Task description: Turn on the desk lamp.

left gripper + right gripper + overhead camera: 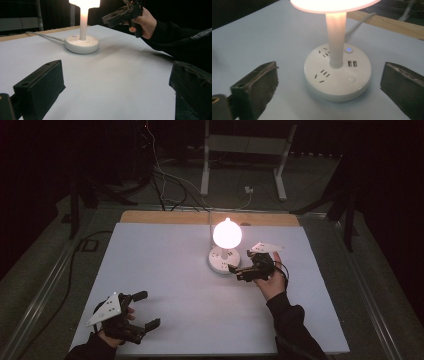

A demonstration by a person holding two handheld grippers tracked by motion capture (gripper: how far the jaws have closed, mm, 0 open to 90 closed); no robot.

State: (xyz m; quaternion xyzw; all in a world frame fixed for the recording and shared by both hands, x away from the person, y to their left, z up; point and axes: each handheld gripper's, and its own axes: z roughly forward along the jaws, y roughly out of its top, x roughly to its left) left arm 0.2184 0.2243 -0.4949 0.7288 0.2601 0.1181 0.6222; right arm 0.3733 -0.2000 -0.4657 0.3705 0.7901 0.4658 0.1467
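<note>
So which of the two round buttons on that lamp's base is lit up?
The button beside the stem glows blue; the other button, nearer the base's front edge, stays plain white.

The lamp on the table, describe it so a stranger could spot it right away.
Look at the white table, toward its far edge right of centre. There the lamp glows on a slim stem above a round white base with sockets, beside the right gripper. Nothing else there is lit.
</note>
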